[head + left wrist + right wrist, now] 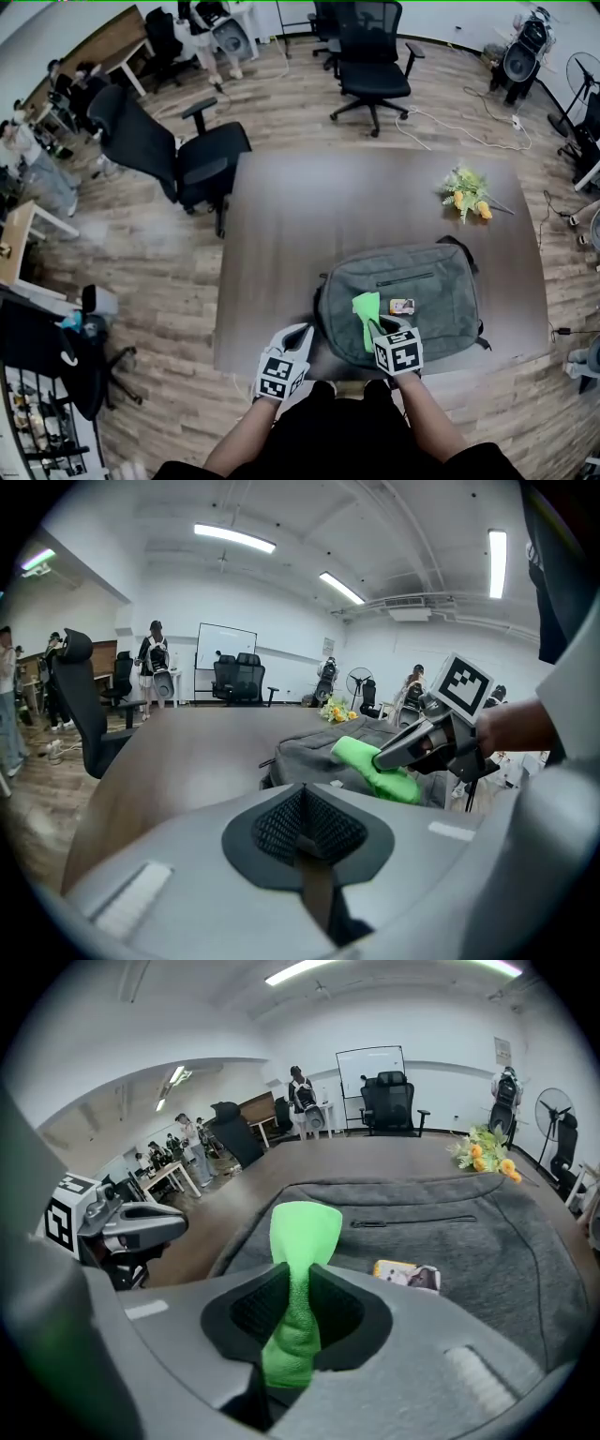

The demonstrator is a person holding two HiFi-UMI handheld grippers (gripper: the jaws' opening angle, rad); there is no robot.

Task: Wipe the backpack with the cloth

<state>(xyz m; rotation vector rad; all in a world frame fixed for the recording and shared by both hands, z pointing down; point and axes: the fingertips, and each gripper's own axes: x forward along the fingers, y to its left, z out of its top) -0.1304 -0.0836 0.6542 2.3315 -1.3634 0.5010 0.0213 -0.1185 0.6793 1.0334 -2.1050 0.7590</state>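
Observation:
A grey backpack [412, 286] lies flat on the brown table [300, 216], near its front edge. My right gripper [377, 328] is over the backpack's near left part, shut on a bright green cloth [365, 313]. In the right gripper view the cloth [305, 1227] sticks out forward from between the jaws above the grey fabric [469, 1241]. My left gripper [304, 332] hovers by the table's front edge, just left of the backpack, jaws shut with nothing in them. The left gripper view shows the cloth [361, 759] and the right gripper [382, 757] over the bag.
A small printed tag [402, 306] lies on the backpack right of the cloth. A bunch of artificial flowers [467, 194] lies at the table's far right. Black office chairs [169, 150] stand left of and beyond the table. People stand in the far left background.

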